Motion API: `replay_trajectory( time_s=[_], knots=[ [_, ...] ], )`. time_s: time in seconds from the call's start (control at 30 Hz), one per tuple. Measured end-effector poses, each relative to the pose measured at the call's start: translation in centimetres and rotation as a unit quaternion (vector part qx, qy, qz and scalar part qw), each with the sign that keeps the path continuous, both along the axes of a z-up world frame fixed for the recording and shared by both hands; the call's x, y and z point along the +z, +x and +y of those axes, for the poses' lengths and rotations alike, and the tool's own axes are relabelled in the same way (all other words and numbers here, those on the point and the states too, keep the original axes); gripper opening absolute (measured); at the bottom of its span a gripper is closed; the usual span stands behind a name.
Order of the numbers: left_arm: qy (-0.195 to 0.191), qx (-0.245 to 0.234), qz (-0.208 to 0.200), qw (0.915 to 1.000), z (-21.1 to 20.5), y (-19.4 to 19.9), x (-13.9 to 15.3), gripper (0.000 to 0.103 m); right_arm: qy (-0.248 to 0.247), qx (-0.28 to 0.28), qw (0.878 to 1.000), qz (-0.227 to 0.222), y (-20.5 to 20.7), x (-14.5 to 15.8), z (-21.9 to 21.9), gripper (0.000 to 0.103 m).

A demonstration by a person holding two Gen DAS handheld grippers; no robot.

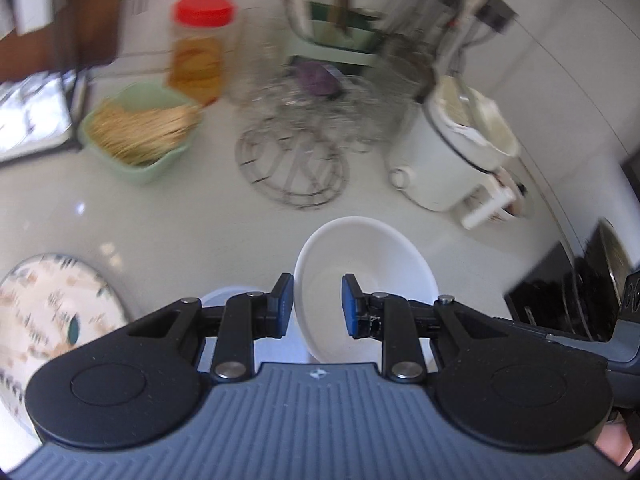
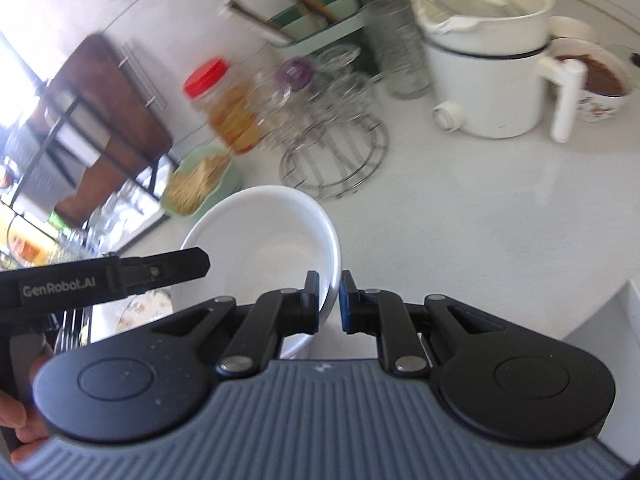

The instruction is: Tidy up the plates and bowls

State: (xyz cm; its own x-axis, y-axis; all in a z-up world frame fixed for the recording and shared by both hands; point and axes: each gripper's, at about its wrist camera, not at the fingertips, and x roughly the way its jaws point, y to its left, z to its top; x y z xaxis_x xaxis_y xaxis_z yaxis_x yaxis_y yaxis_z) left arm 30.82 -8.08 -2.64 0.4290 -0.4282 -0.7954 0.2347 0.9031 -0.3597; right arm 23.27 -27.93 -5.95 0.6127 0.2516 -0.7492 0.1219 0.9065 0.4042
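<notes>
A white bowl (image 2: 264, 236) is held tilted above the white counter, its rim pinched between the blue pads of my right gripper (image 2: 329, 300), which is shut on it. In the left wrist view the same bowl (image 1: 368, 264) sits partly between the fingers of my left gripper (image 1: 316, 304), which is open around its near rim without pinching it. A patterned plate (image 1: 48, 312) lies on the counter at the left. A pale blue dish (image 1: 228, 296) shows just behind the left finger.
A wire rack (image 1: 294, 168), a green tub of sticks (image 1: 138, 130), a red-lidded jar (image 1: 200, 48) and a white electric pot (image 1: 460, 140) stand further back. A patterned bowl of brown food (image 2: 596, 80) sits behind the pot. A dark appliance (image 1: 568, 292) is at the right.
</notes>
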Motion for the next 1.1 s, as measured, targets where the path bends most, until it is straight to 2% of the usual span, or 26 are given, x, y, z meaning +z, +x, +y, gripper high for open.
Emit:
replay_trajectory(
  time_s=[0.17, 0.37, 0.7, 0.73, 0.8, 0.83, 0.87, 0.9, 0.93, 1.1],
  knots=[
    [0.003, 0.060, 0.019, 0.9980, 2.8, -0.7, -2.2, 0.028, -0.005, 0.054, 0.998, 0.015, 1.8, -0.9, 2.2, 0.014],
    [0.000, 0.124, 0.037, 0.9916, 5.9, -1.4, -4.1, 0.028, -0.014, 0.120, 0.992, 0.022, 3.9, -1.8, 5.0, 0.014],
    [0.008, 0.134, 0.056, 0.9894, 7.7, -2.6, -6.3, 0.029, -0.061, 0.190, 0.979, 0.035, 4.4, -4.0, 8.4, 0.014],
    [0.002, 0.136, 0.058, 0.9890, 7.8, -2.9, -6.5, 0.029, -0.071, 0.198, 0.977, 0.032, 4.3, -4.0, 8.5, 0.015],
    [-0.007, 0.139, 0.061, 0.9884, 8.2, -3.2, -6.8, 0.029, -0.075, 0.206, 0.975, 0.034, 4.1, -4.2, 8.7, 0.026],
    [-0.011, 0.139, 0.066, 0.9880, 8.3, -3.3, -7.0, 0.031, -0.071, 0.203, 0.976, 0.035, 4.0, -4.3, 8.5, 0.034],
    [-0.015, 0.142, 0.069, 0.9873, 8.4, -3.4, -7.0, 0.040, -0.069, 0.198, 0.977, 0.034, 3.9, -4.3, 8.4, 0.038],
    [-0.018, 0.147, 0.072, 0.9864, 8.5, -3.6, -7.1, 0.051, -0.070, 0.193, 0.978, 0.034, 3.8, -4.3, 8.2, 0.038],
    [-0.022, 0.151, 0.072, 0.9857, 8.6, -3.9, -7.1, 0.054, -0.072, 0.189, 0.979, 0.032, 3.7, -4.3, 7.9, 0.038],
    [-0.041, 0.154, 0.093, 0.9828, 8.5, -4.5, -8.1, 0.055, -0.057, 0.166, 0.984, 0.034, 3.5, -4.4, 6.5, 0.036]
  ],
)
